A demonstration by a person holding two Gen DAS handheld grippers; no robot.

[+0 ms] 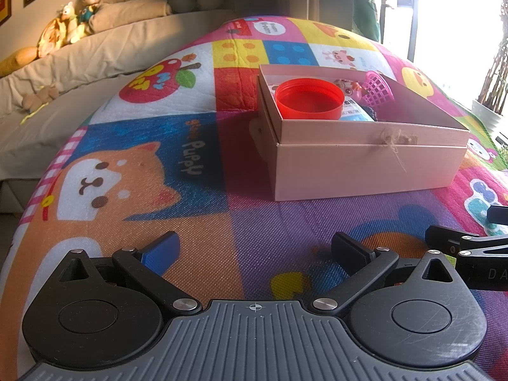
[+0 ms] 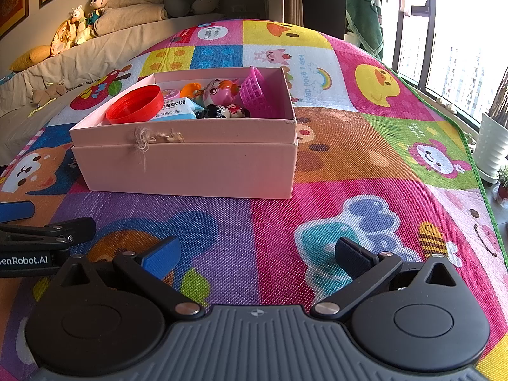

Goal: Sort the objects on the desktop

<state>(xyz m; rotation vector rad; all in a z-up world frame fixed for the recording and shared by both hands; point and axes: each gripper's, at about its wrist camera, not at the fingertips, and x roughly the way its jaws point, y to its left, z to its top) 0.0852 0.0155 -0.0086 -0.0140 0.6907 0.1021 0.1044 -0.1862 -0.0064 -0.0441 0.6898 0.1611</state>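
Observation:
A pink cardboard box (image 1: 365,171) (image 2: 190,165) stands on the colourful play mat. It holds a red round lid (image 1: 309,101) (image 2: 136,104), a pink mesh basket (image 1: 377,89) (image 2: 254,92), a pig figure (image 2: 220,90), a blue tissue pack (image 2: 176,111), an orange piece (image 2: 190,88) and a black and white toy (image 2: 222,112). My left gripper (image 1: 254,250) is open and empty, low over the mat, in front of the box's left corner. My right gripper (image 2: 257,254) is open and empty, in front of the box's right corner. Each gripper shows at the other view's edge.
The play mat (image 2: 349,197) covers the surface and ends at a green border on the right. A beige sofa with cushions and plush toys (image 2: 85,22) runs along the back left. A white planter (image 2: 493,146) and a window stand at the right.

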